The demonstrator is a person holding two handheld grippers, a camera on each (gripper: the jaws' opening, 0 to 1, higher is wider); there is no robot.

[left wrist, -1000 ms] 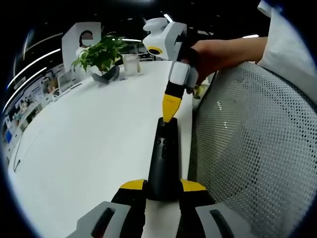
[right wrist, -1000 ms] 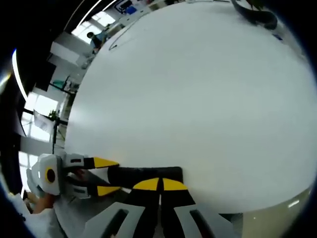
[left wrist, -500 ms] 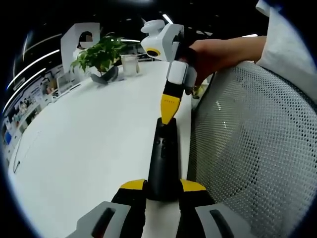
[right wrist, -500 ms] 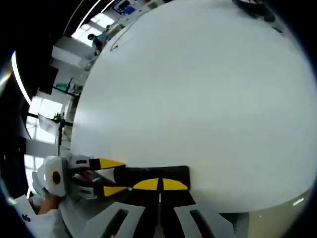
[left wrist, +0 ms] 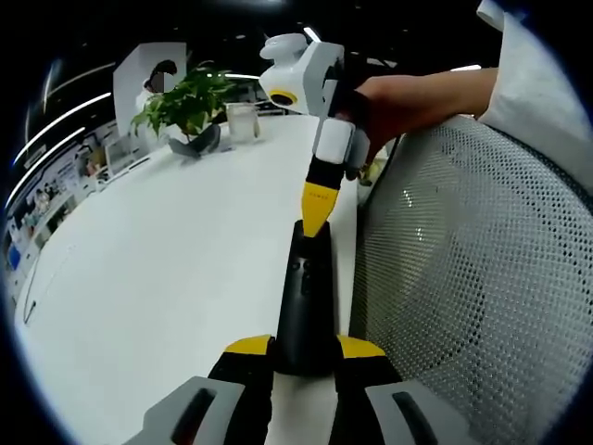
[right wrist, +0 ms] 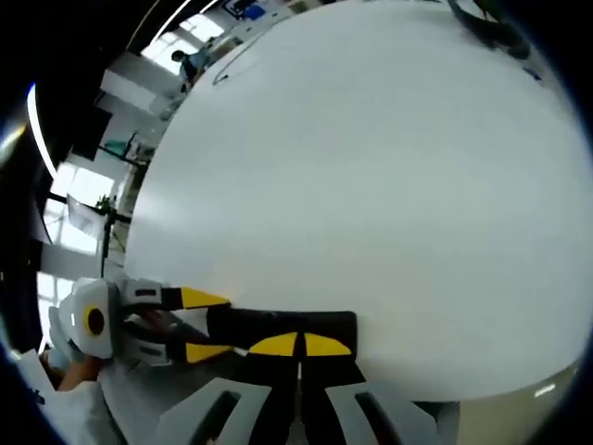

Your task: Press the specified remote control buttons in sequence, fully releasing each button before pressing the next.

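A black remote control (left wrist: pixel 306 292) lies lengthwise on the white table (left wrist: pixel 167 269), close to its right edge. My left gripper (left wrist: pixel 305 348) is shut on the remote's near end, one yellow tip on each side. My right gripper (left wrist: pixel 316 211), held by a hand, comes down from above with its yellow tips shut together, and they rest on the remote's far end. In the right gripper view, my right gripper (right wrist: pixel 299 345) sits shut over the remote (right wrist: pixel 278 324). The left gripper (right wrist: pixel 199 324) clamps the remote's left end there.
A potted plant (left wrist: pixel 190 104) and a glass (left wrist: pixel 244 120) stand at the table's far end. A mesh-backed chair (left wrist: pixel 473 278) rises just off the table's right edge. A person's sleeve (left wrist: pixel 542 83) is at the upper right. Office furniture (right wrist: pixel 139 83) lies beyond the table.
The right gripper has tilted and shifted slightly while its tip stays at the remote's far end. The left gripper and the remote have not moved.
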